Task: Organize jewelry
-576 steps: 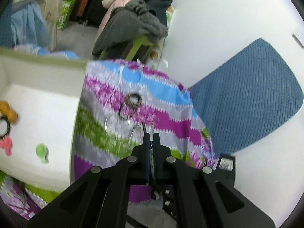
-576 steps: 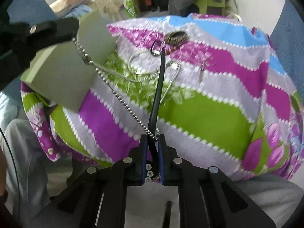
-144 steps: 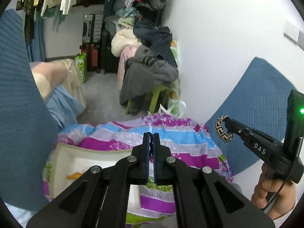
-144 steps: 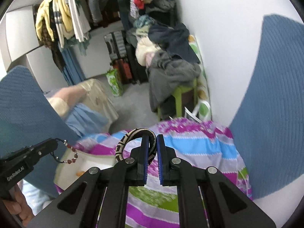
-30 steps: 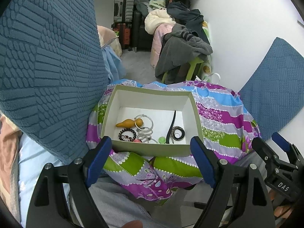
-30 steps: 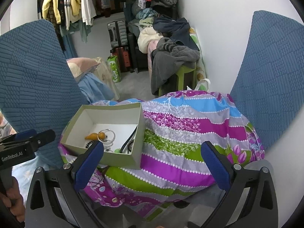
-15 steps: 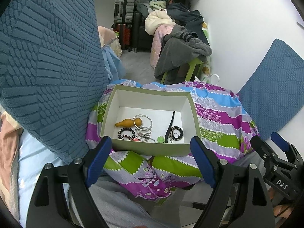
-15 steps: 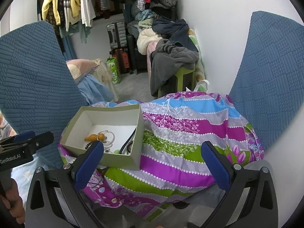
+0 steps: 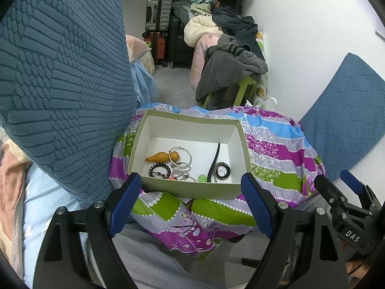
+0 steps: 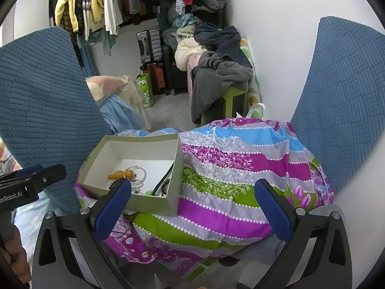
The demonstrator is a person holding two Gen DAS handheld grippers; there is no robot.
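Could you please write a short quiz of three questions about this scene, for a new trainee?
1. True or false: the left gripper and the right gripper both stand open and hold nothing.
2. Where is the jewelry now? A) spread over the striped cloth B) inside the green box C) between the fingers of one gripper
3. Name the orange thing that lies in the box beside the silver bangle.

Key: 1. True. 2. B. 3. A gourd-shaped pendant.
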